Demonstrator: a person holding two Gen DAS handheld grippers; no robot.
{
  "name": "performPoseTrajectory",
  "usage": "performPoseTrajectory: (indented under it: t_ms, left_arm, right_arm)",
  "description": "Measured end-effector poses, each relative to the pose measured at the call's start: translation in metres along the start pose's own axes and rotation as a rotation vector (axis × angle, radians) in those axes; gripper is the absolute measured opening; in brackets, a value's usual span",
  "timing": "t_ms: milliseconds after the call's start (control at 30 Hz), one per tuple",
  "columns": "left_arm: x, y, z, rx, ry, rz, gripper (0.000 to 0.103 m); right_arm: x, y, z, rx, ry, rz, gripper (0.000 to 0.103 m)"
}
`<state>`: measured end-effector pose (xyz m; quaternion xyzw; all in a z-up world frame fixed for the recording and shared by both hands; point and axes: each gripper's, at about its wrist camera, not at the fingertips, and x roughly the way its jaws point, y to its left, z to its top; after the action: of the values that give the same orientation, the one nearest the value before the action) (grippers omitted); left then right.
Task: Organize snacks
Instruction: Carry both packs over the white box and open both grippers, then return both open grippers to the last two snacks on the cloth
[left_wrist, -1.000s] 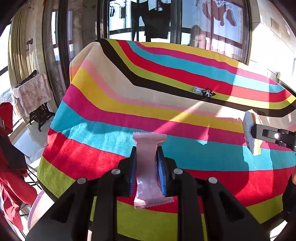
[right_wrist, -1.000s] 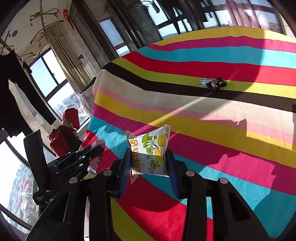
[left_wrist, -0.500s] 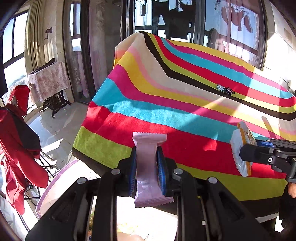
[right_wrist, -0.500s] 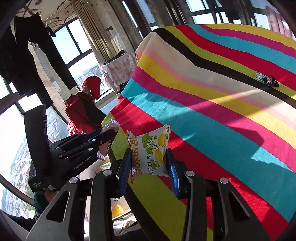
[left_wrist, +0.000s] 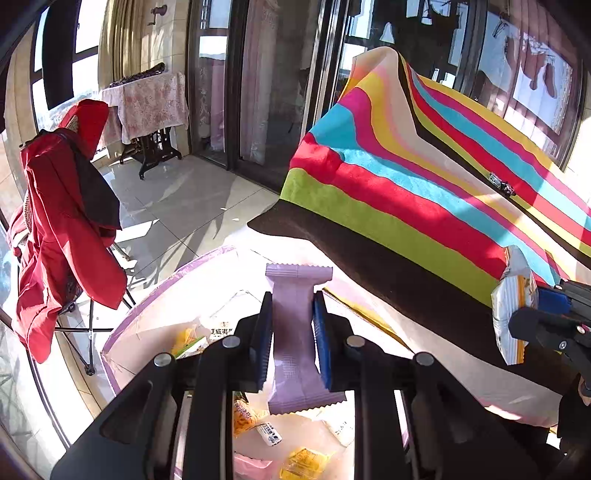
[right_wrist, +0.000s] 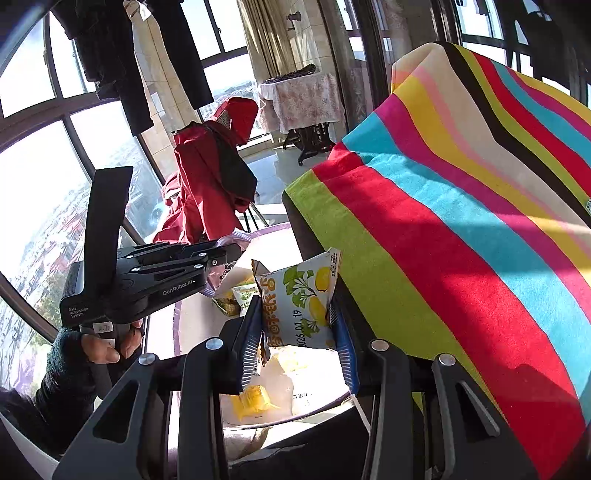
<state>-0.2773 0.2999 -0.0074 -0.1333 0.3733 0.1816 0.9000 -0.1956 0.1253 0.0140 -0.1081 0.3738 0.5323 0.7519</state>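
1. Big striped cloth (left_wrist: 424, 192) covers the table on the right, w/ two tiny snacks (left_wrist: 502, 184) lying far off on it.
2. Round bin (left_wrist: 122, 332) w/ a purple rim sits low, just left of the table, w/ snack packs inside.
3. My right gripper (right_wrist: 297, 332) squeezes a lemon snack bag (right_wrist: 299, 295) above the bin.
4. My left gripper (left_wrist: 293, 334) is shut tight on a purple snack pack (left_wrist: 297, 332), also above the bin.
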Motion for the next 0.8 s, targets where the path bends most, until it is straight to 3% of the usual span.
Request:
performPoseTrajectory:
  t_ms: [233,267,300,367,400,600,700,800]
  left_arm:
    - [0.011,0.043,-0.027,-0.067,0.082,0.104,0.021]
    - [0.012,0.048,-0.029,-0.079,0.089,0.129,0.023]
    - [0.014,0.053,-0.03,-0.091,0.098,0.163,0.029]
    - [0.017,0.06,-0.029,-0.106,0.104,0.237,0.095]
    - [0.014,0.063,-0.029,-0.113,0.079,0.274,0.1]
    - [0.012,0.059,-0.02,-0.079,0.045,0.353,0.101]
    - [0.02,0.052,-0.018,-0.068,0.076,0.321,0.101]
    - [0.025,0.043,-0.016,-0.072,0.103,0.241,0.101]
  right_arm:
    - [0.036,0.051,-0.016,-0.151,0.108,0.091,0.042]
    - [0.04,0.055,-0.019,-0.164,0.123,0.103,0.047]
    - [0.043,0.058,-0.02,-0.17,0.129,0.112,0.059]
    - [0.042,0.059,-0.023,-0.161,0.131,0.135,0.065]
    - [0.041,0.058,-0.024,-0.157,0.129,0.139,0.066]
    - [0.024,0.036,-0.025,-0.092,0.093,0.098,0.07]
    - [0.007,0.022,-0.029,-0.052,0.065,0.08,0.072]
    - [-0.012,0.009,-0.028,-0.024,0.025,0.065,0.074]
